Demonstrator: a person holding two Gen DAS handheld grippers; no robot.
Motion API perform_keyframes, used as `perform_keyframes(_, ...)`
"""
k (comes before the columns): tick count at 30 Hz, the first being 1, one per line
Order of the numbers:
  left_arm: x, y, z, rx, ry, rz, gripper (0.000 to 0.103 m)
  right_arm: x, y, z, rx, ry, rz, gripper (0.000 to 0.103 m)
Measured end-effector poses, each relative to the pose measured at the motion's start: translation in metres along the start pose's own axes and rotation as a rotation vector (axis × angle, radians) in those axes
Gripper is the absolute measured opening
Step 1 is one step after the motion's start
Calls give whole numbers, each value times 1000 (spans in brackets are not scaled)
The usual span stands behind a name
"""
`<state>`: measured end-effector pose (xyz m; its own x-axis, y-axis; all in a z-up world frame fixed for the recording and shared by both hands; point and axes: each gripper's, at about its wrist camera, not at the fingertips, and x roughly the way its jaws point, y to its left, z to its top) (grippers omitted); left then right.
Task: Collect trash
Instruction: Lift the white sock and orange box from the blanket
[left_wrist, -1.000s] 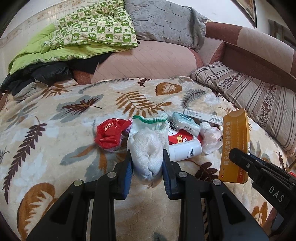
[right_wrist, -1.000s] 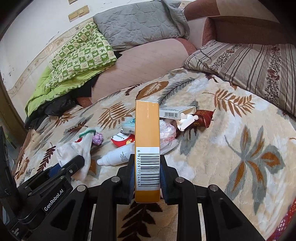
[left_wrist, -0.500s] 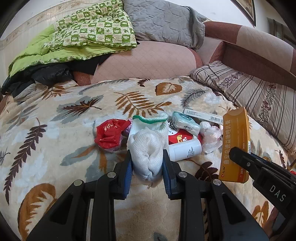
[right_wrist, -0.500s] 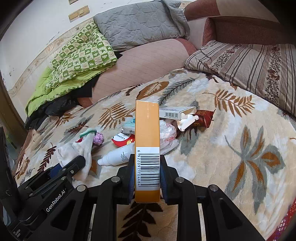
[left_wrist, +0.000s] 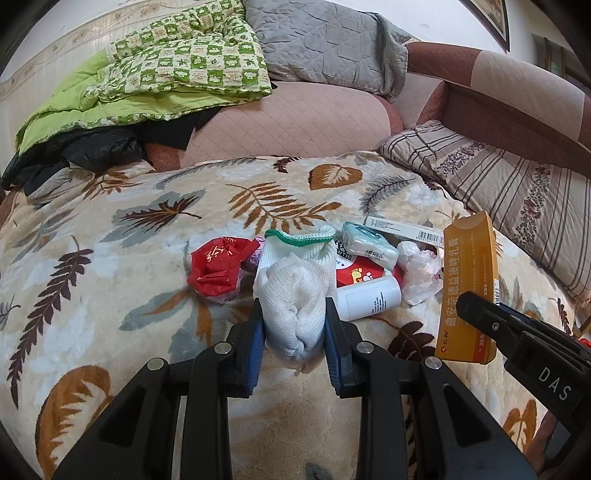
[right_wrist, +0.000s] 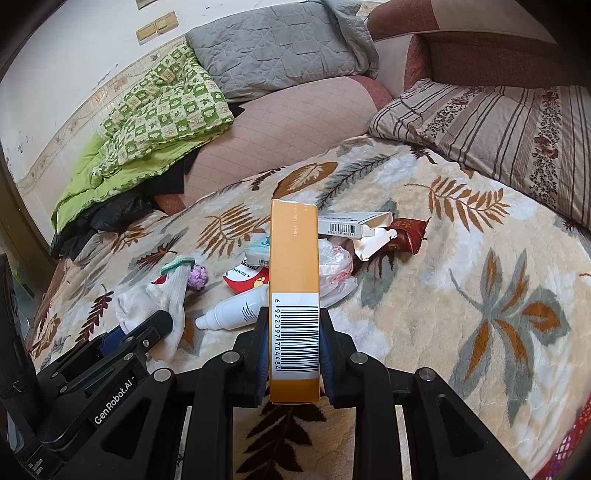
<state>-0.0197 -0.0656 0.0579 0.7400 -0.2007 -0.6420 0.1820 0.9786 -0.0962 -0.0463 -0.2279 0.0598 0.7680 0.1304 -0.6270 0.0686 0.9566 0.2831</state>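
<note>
White knit fills the centre of the left wrist view: a glove (left_wrist: 295, 295) with a green cuff is clamped between the blue pads of the left tongs (left_wrist: 294, 339), its cuff end pointing up the frame. In the right wrist view the same glove (right_wrist: 162, 299) shows at lower left, hanging over the left tongs (right_wrist: 147, 328).

The right tongs (right_wrist: 294, 339) are closed on an orange box (right_wrist: 294, 280), held upright with its barcode facing the camera. The box blocks part of the pile behind it. From the left wrist view the box (left_wrist: 469, 291) stands at the right edge, gripped low by the right tongs (left_wrist: 484, 317).

The rest of the trash lies on the leaf-print blanket (left_wrist: 110, 236) of the bed, in mid-frame just beyond both tongs. A red bag (left_wrist: 218, 269) sits left of the glove. Right of the glove lie a white bottle (left_wrist: 369, 299), a red-and-white packet (left_wrist: 362, 271) partly under it, a teal packet (left_wrist: 369, 245), a crumpled clear bag (left_wrist: 421, 269) and a long white carton (left_wrist: 402, 230). The right wrist view adds a purple wad (right_wrist: 197, 277) beside the glove cuff and a dark red wrapper (right_wrist: 408, 234) right of the carton.

At the top of both frames are a green quilt (left_wrist: 177, 70), a grey pillow (left_wrist: 325, 40), a pink bolster (left_wrist: 295, 125) and a striped pillow (left_wrist: 517, 192).
</note>
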Motion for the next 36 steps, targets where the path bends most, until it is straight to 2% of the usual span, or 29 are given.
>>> perform_keyframes(16,-14,-10,-3,50,-47,1,28,-18,-5,-2,46,-26,19,25)
perform_keyframes(36,-33,-29,-16,135,-86,-6,28,-50,-10,-18,24,-38,-7,25)
